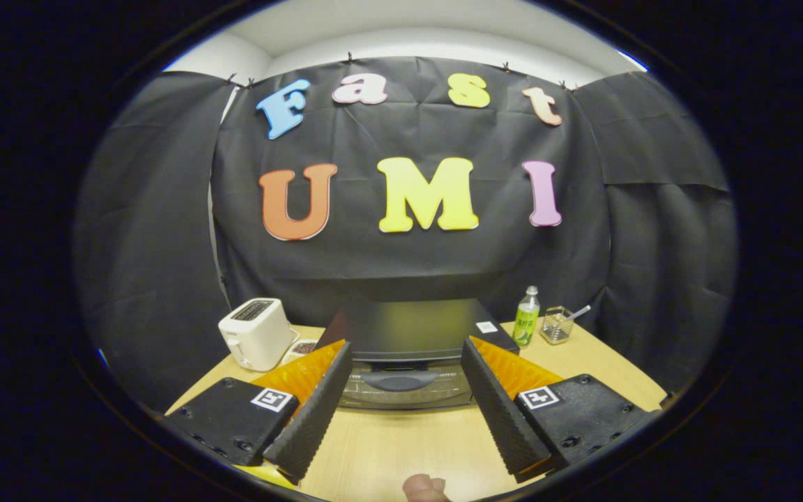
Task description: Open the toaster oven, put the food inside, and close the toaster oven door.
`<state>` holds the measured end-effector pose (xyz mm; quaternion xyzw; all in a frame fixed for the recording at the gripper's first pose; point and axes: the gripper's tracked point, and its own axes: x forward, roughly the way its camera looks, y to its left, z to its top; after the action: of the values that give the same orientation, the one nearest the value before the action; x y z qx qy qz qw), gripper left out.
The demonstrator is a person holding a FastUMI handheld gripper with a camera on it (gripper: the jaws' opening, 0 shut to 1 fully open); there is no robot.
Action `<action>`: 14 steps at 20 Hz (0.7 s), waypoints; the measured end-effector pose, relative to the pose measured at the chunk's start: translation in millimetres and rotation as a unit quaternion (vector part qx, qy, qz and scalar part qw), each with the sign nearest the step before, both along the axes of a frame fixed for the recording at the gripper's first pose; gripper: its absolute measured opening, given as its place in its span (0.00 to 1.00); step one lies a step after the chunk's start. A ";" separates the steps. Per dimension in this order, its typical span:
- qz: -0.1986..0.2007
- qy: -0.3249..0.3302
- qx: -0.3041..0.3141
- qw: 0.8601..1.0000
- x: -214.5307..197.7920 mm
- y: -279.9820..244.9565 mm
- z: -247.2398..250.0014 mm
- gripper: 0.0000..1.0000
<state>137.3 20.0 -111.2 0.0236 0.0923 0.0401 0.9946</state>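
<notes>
Tongs (407, 362) agape before toaster oven (412, 348) (door closed)

White toaster (256, 333), green bottle (526, 316), wire basket (556, 325) on table (401, 446).

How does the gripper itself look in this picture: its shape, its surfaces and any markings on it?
The gripper has two long wedge-shaped fingers with ribbed inner pads. Each finger sits on a black block with screw holes, and each block carries a small square black-and-white marker. The fingers are spread apart. No cable or sleeve is visible.
</notes>
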 end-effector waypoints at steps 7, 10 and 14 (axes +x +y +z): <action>-0.019 -0.015 -0.008 1.000 -36.4 -19.9 50.3 1.00; -0.022 -0.021 0.001 1.000 -57.3 -19.5 65.1 1.00; -0.008 -0.059 -0.021 0.998 -80.6 -16.1 84.7 1.00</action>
<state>56.7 3.9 -26.4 0.0010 0.0340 0.0315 0.9989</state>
